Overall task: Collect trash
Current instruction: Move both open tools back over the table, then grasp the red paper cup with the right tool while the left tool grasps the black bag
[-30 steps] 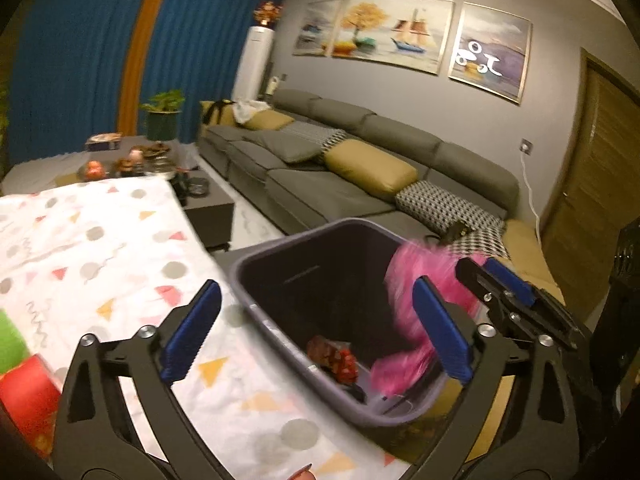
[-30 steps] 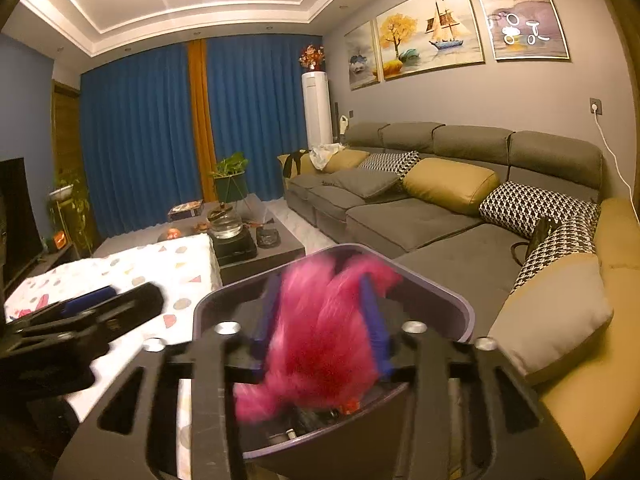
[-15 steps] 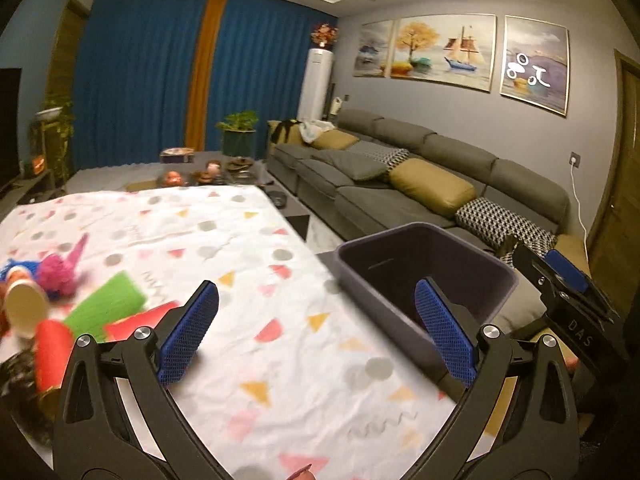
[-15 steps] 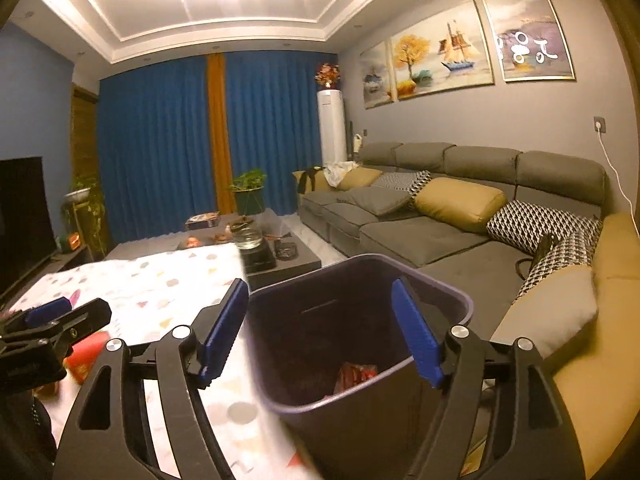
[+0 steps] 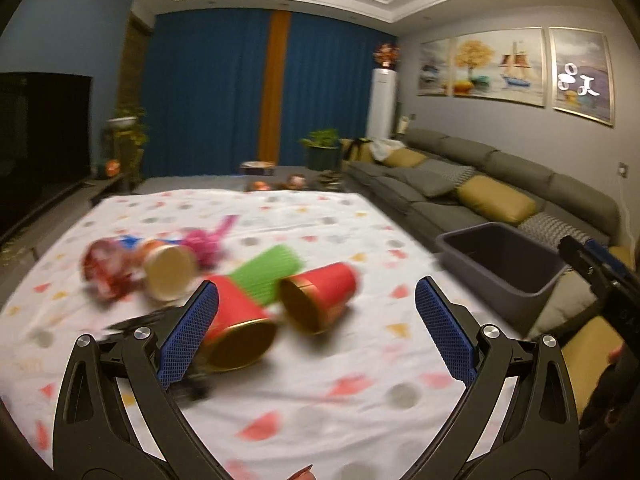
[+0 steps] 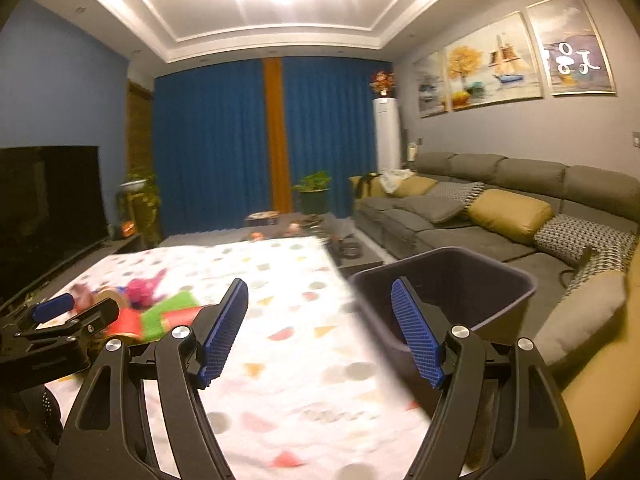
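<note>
Both tongs have swung away from the bin (image 6: pixel 472 280) and back toward the litter, and the pink fluffy piece the right tongs (image 6: pixel 320 332) carried a second ago is gone from between its blue pads, evidently dropped inside. What remains to collect lies in a loose heap on the patterned tabletop (image 5: pixel 320 384): two red paper cups (image 5: pixel 320 296) on their sides, gold-rimmed mouths turned toward the camera, long axes running roughly away from it; a green ribbed cylinder (image 5: pixel 268 268) lying aslant between and behind them; a third cup (image 5: pixel 168 270), a pink tuft (image 5: pixel 204 240) and some crumpled foil (image 5: pixel 104 268) further left, blurred. The left tongs (image 5: pixel 316 328) stand wide and empty, the nearest red cup just beyond the left pad, probably lined up for the next pick. The right tongs are likewise wide with nothing in them, the bin sitting off the tabletop's edge by the sofa (image 6: pixel 500 208), handy for drops.
</note>
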